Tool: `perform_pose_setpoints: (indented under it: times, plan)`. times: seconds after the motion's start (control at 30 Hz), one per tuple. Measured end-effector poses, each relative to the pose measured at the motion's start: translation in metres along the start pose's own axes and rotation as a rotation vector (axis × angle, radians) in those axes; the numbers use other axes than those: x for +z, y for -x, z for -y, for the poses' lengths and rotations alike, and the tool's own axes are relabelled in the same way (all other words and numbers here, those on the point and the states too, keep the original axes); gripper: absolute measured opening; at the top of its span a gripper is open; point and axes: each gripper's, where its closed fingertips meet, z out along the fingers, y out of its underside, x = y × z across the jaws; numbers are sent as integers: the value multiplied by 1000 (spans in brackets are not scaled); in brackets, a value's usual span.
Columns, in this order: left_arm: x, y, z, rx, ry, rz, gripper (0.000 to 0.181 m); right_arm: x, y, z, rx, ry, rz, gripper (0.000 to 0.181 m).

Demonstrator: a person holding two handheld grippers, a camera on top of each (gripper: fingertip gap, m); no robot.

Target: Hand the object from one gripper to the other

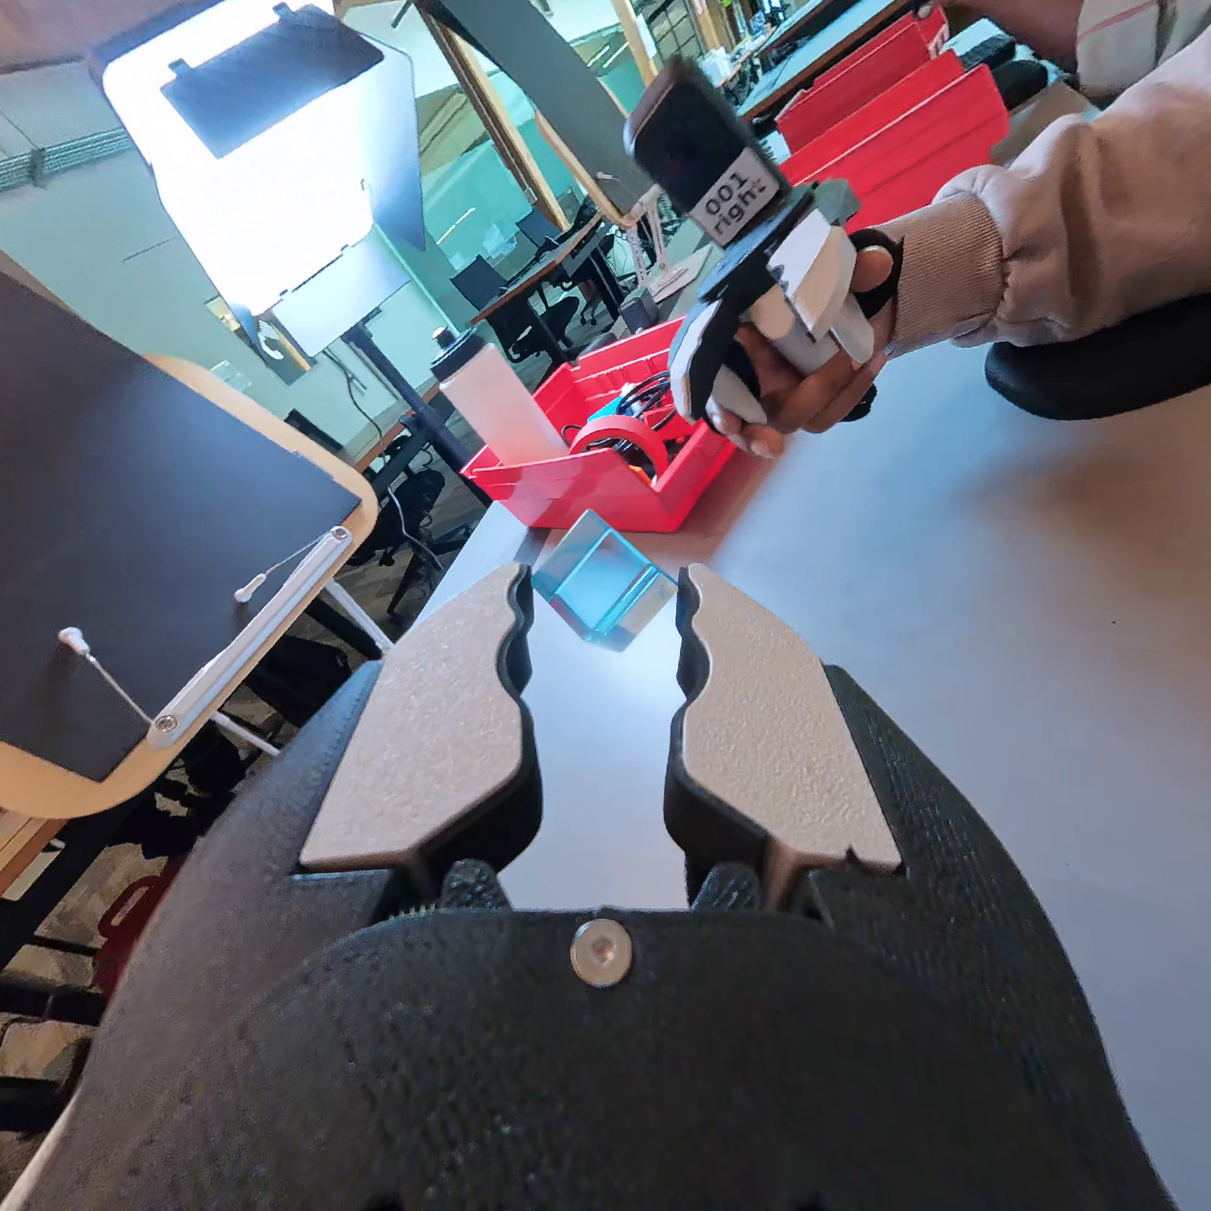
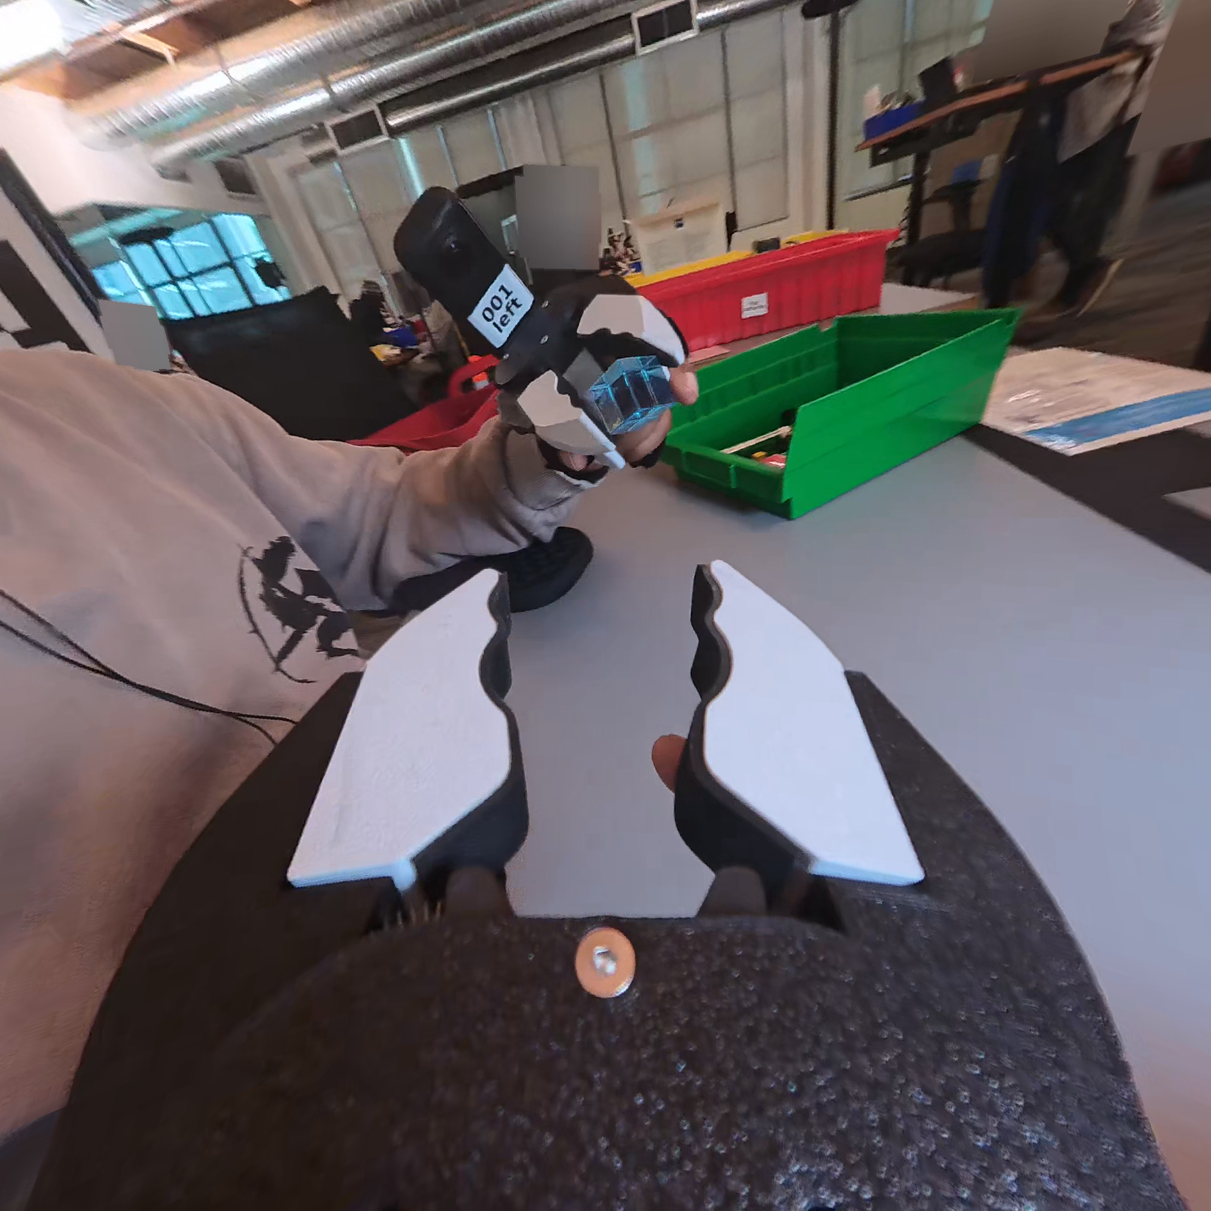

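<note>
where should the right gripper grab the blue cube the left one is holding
Take the blue cube by the end jutting past the left gripper fingertips, on the two faces they leave bare. Come from in front, jaws turned crosswise to the left's. The right gripper is open, empty and off to the side.

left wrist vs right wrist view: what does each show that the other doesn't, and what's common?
Only the left wrist view: a red bin holding a red tape roll and a white bottle, plus a bright light panel.

Only the right wrist view: a green bin, a long red bin behind it, and papers at the table's right edge.

Both: the blue transparent cube held off the grey table by the left gripper, and the right gripper, open and empty.
</note>
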Motion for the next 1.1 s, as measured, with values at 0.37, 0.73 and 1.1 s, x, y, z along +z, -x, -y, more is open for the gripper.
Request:
perform_pose_setpoints:
  times: [0.37,0.73,1.1]
  plan:
    - [-4,5,7,-47,-48,6,42,4,1,-3,-94,27,-47,48]
    - [0,-1,5,-51,-38,-18,42,6,-2,-4,-117,35,-80,45]
    - [9,-25,11,-95,-71,-122,42,28,6,3,-402,19,-224,47]
